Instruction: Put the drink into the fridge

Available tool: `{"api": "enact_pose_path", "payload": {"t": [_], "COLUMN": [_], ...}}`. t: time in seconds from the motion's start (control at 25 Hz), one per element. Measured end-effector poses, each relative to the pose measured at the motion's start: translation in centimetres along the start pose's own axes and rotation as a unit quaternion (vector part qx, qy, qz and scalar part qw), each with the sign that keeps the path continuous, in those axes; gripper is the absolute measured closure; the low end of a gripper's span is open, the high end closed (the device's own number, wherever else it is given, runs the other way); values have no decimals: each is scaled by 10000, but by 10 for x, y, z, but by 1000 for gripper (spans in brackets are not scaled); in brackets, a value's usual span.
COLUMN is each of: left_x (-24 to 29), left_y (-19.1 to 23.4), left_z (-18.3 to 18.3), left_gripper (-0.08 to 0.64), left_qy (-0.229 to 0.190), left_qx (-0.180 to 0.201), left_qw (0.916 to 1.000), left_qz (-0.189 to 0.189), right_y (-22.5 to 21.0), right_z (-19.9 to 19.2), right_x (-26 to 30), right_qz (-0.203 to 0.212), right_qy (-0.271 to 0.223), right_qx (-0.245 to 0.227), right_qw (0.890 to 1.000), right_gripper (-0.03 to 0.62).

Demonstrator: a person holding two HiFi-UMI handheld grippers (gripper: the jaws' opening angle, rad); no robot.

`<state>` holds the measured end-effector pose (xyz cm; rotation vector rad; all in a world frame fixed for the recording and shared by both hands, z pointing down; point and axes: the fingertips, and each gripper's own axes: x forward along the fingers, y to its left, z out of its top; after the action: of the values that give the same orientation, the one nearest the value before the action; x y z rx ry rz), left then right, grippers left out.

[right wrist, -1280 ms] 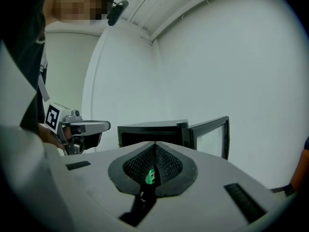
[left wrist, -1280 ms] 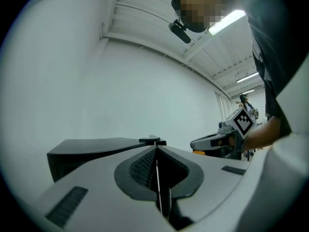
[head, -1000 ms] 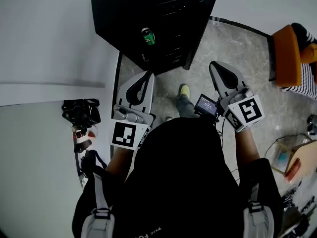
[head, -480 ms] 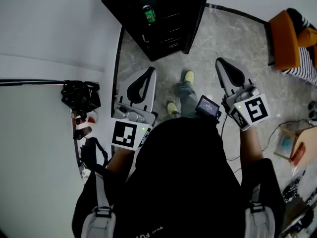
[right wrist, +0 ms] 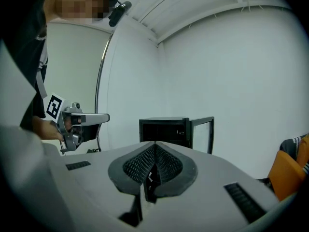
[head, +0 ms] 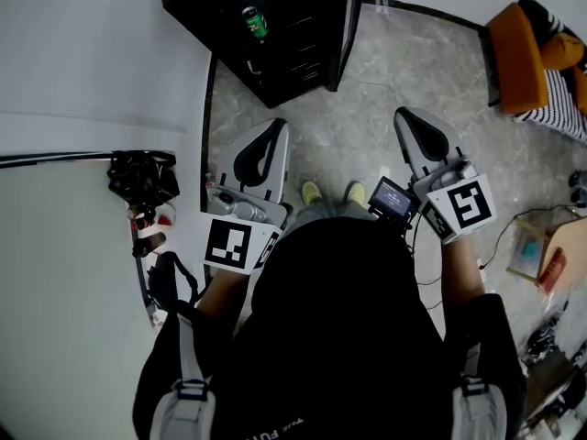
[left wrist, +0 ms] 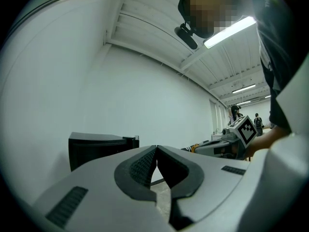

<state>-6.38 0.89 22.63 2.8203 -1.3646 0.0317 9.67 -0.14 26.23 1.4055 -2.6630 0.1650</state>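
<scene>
A green drink can (head: 254, 23) stands upright in the open front of the black fridge (head: 229, 7), whose glass door (head: 351, 16) hangs open to the right. In the head view my left gripper (head: 275, 126) and my right gripper (head: 401, 115) are side by side over the marble floor, a good way short of the fridge. Both are shut with nothing between the jaws. In the left gripper view my left gripper (left wrist: 157, 147) points at the fridge (left wrist: 96, 149). From my right gripper (right wrist: 155, 143) the fridge (right wrist: 166, 128) and its door (right wrist: 203, 134) show beyond the jaws.
A white wall (head: 92, 53) runs along the left, with black bags and gear (head: 142, 177) at its foot. An orange chair (head: 514, 53) with a person in striped sleeves sits at the upper right. Cables and boxes (head: 537, 255) lie on the floor at the right.
Both grippers and the person have drawn back from the fridge, which now sits higher and farther off in the head view. The feet have come together. Both jaws stay shut.
</scene>
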Motion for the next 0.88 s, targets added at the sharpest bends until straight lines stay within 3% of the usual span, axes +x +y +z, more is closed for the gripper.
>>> {"api": "enact_pose_path", "payload": {"t": [0.28, 0.48, 0.88], "left_x": [26, 34, 36], "left_y": [-28, -46, -55], "left_z": [1, 1, 2], "left_gripper": [548, 548, 548], "left_qy": [104, 172, 159], "left_qx": [-129, 130, 104], "left_qw": [9997, 9994, 9990], "left_qz": [-194, -268, -403], "right_y": [-26, -31, -32], "right_z": [-14, -24, -21], "right_x": [-24, -34, -43], "right_qz": [-67, -106, -150], "right_qy": [163, 287, 216], "right_qx": [240, 325, 300], "right_qw": [9996, 9990, 9992], "right_gripper": [581, 581, 581]}}
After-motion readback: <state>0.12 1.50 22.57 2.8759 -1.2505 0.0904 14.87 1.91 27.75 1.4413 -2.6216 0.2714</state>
